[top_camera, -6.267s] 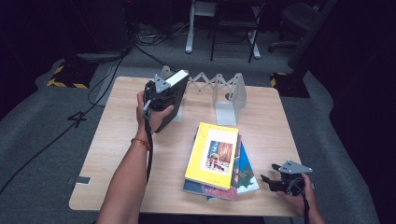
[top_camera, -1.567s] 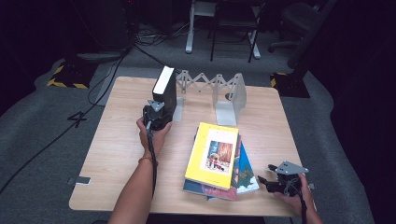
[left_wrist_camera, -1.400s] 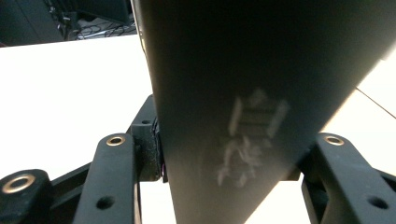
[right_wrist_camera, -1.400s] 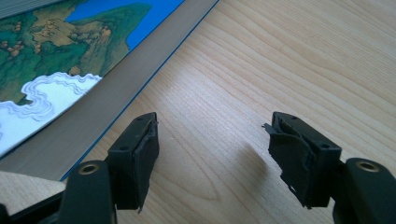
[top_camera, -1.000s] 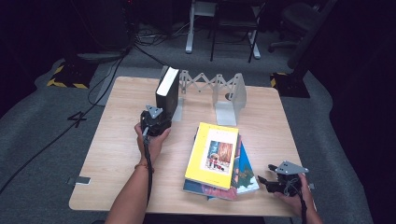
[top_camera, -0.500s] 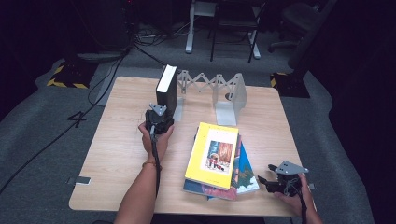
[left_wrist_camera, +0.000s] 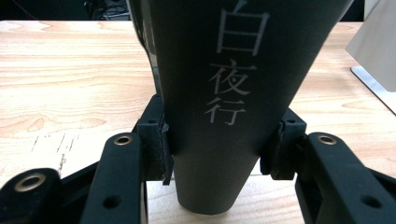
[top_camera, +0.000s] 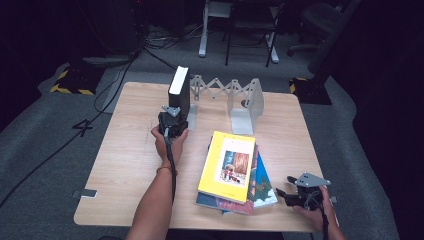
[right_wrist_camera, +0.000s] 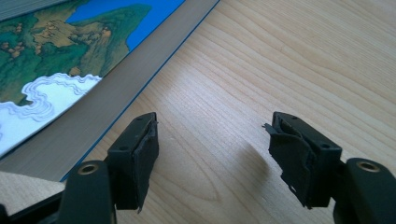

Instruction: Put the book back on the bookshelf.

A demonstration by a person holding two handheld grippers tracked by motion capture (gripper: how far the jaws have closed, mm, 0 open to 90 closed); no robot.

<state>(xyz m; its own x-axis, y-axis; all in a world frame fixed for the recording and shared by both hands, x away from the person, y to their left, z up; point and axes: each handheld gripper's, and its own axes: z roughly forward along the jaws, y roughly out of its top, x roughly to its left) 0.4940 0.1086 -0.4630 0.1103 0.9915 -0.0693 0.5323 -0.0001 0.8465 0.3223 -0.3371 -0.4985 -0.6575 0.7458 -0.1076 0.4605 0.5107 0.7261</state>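
Note:
A black book (top_camera: 179,90) with pale lettering on its spine (left_wrist_camera: 219,84) stands upright at the left end of the white folding book rack (top_camera: 220,89). My left gripper (top_camera: 174,111) is at its near lower end, and in the left gripper view (left_wrist_camera: 217,149) both pads press the spine's sides. My right gripper (top_camera: 283,194) rests low at the table's front right, open. Bare wood lies between its pads (right_wrist_camera: 210,149). Just left of it is the blue-edged bottom book (right_wrist_camera: 70,56) of a flat stack.
The stack of books, with a yellow one (top_camera: 230,165) on top, lies on the wooden table (top_camera: 125,150) in front of the rack's right bookend (top_camera: 246,102). The bookend also shows in the left gripper view (left_wrist_camera: 373,51). Cables and chair legs are on the floor beyond.
The black book, earlier held tilted in the air, now stands upright at the rack's left end. Over the last second the left hand shifted slightly right. The right gripper stayed still.

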